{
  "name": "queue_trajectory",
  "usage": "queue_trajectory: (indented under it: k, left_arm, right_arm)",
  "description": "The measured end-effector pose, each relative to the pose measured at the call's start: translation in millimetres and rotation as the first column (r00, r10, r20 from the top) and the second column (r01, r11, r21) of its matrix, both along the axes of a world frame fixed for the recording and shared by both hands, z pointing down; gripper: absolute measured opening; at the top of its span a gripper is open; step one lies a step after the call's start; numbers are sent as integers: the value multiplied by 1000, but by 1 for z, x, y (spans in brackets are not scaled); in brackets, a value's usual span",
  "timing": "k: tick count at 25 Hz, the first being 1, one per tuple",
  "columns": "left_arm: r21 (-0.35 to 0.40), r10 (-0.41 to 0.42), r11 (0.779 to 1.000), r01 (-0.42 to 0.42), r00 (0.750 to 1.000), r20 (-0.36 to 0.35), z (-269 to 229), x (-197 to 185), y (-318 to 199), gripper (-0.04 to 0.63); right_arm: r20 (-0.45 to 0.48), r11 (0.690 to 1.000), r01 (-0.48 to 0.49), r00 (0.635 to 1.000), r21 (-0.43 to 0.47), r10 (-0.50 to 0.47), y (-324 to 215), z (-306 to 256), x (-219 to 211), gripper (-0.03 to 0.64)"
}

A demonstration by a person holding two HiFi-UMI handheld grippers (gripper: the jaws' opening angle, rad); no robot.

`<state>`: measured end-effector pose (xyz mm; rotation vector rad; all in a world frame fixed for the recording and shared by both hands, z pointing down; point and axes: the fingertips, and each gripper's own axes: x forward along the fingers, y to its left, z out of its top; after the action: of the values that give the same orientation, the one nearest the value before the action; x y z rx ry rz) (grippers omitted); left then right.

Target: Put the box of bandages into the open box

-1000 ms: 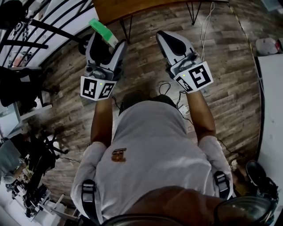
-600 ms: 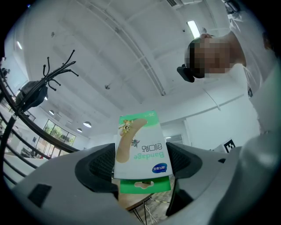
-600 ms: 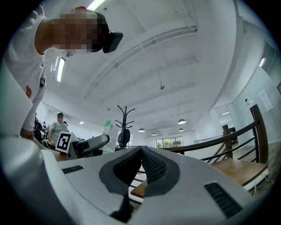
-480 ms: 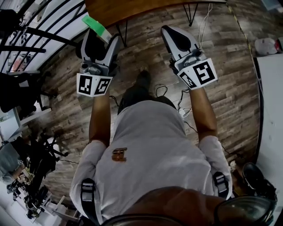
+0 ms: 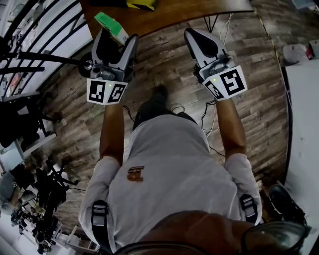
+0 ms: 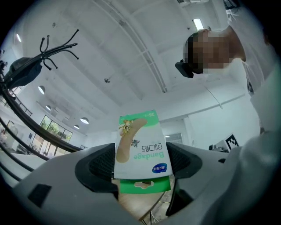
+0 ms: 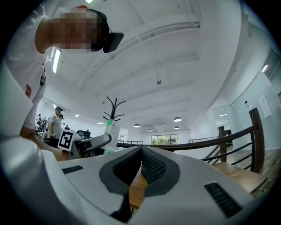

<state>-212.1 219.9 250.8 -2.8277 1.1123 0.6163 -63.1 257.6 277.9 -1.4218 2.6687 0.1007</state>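
Your left tongs (image 6: 141, 163) clamp the box of bandages (image 6: 139, 136); your right tongs (image 7: 140, 154) are closed, empty. Pickup appears done. Open box unseen; placement outstanding.

Wood-plank floor (image 5: 164, 69) stretching beneath both grippers. Brown tabletop (image 5: 169, 11) lying just ahead of left gripper (image 5: 118, 37) and right gripper (image 5: 192, 35). Black railing (image 5: 40, 55) running along left gripper's outer side. Cables (image 5: 213, 117) trailing on floor behind right gripper. White ceiling (image 6: 131, 57) spreading above left gripper. Round lamps (image 7: 177, 119) glowing ahead of right gripper, windows (image 7: 160, 139) showing beyond them. Coat stand (image 7: 113, 105) standing left of right gripper's jaws.
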Motion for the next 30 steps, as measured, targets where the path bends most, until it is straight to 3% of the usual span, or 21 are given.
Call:
queue_trajectory:
  k: [4, 10, 16, 21, 30]
  left_arm:
    - [-25, 3, 1000, -3, 1000, 18, 11, 12, -106, 394]
    - [-31, 22, 999, -21, 999, 45, 34, 20, -172, 394]
    - [-64, 38, 997, -34, 998, 55, 44, 39, -288, 394]
    - [-108, 53, 993, -42, 994, 100, 59, 52, -340, 394]
    - [-180, 56, 984, -10, 966, 251, 98, 92, -395, 394]
  right_arm:
    - [-12, 1000, -4, 1000, -17, 3, -107, 4, 12, 32]
    - [-34, 1000, -17, 999, -16, 16, -172, 16, 14, 32]
    - [-66, 998, -28, 998, -48, 25, -286, 19, 29, 32]
    - [-80, 997, -33, 996, -70, 27, -334, 24, 33, 32]
    - [-109, 996, -29, 994, -90, 19, -379, 34, 62, 32]
